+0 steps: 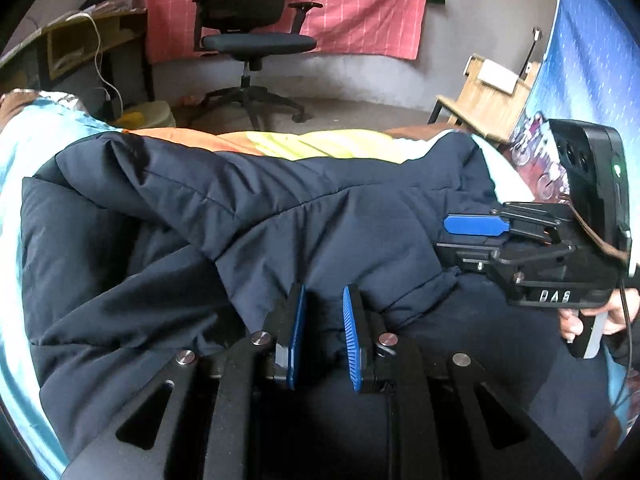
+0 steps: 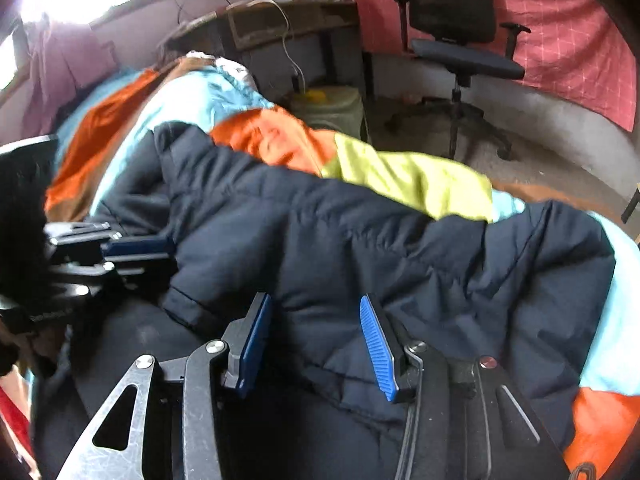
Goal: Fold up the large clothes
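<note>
A dark navy padded jacket point(image 1: 280, 200) lies crumpled across a bed with a colourful sheet point(image 1: 320, 142). At the bottom of the left wrist view, my left gripper point(image 1: 324, 312) has its blue pads close together, pinching a fold of jacket fabric. My right gripper point(image 1: 446, 236) comes in from the right, held by a hand point(image 1: 572, 324), its fingers around the jacket's edge. The right wrist view shows the right gripper point(image 2: 316, 320) with its pads wider apart and a thick fold of the jacket point(image 2: 360, 240) pressed between them. The left gripper point(image 2: 170, 258) is at the left there.
A black office chair point(image 1: 248, 36) stands on the floor beyond the bed, before a pink hanging cloth. A desk point(image 1: 80, 36) with a white cable is at back left, a wooden stand point(image 1: 484, 100) at right, a blue backdrop point(image 1: 588, 60) beside it. A pale bucket point(image 2: 328, 104) sits by the bed.
</note>
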{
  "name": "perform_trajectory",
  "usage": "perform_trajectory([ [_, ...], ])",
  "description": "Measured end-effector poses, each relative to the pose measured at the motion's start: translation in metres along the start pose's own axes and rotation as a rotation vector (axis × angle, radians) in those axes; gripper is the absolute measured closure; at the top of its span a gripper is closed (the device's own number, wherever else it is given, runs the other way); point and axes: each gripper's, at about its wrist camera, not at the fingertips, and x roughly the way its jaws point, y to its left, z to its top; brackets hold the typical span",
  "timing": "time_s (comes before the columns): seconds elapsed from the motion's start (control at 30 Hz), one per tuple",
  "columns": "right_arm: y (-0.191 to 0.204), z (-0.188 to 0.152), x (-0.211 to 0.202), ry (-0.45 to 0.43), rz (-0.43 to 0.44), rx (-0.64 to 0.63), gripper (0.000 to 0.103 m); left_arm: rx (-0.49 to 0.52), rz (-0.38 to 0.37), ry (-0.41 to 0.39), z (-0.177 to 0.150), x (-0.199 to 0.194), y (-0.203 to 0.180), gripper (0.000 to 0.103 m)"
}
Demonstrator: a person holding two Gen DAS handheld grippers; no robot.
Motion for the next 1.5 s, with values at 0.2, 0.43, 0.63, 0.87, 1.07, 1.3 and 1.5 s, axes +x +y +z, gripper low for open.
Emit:
perform_trajectory([
  [0.2,0.007,-0.015,0.011,-0.044,-0.053,-0.03,0.061,0.017,0.076,-0.023,-0.004,0.008,-0.011,0.087],
  [0.43,-0.009,-0.029,-0.044,-0.174,-0.058,0.073,0.061,-0.068,0.104,-0.09,0.003,-0.021,-0.022,0.078],
  [0.63,-0.018,-0.043,-0.074,-0.215,-0.079,0.136,0.052,-0.114,0.155,-0.098,0.003,-0.035,-0.046,0.059],
  [0.87,-0.026,-0.073,-0.121,-0.288,-0.069,0.205,0.023,-0.207,0.19,-0.179,-0.015,-0.074,-0.069,0.03],
  [1.07,-0.019,-0.092,-0.158,-0.318,-0.053,0.208,0.01,-0.239,0.21,-0.215,-0.032,-0.11,-0.091,0.014],
  [1.3,0.0,-0.115,-0.192,-0.341,-0.033,0.204,0.003,-0.244,0.248,-0.254,-0.056,-0.147,-0.12,0.01],
  [1.5,0.02,-0.138,-0.212,-0.324,-0.041,0.171,0.001,-0.263,0.278,-0.258,-0.089,-0.171,-0.134,0.01],
])
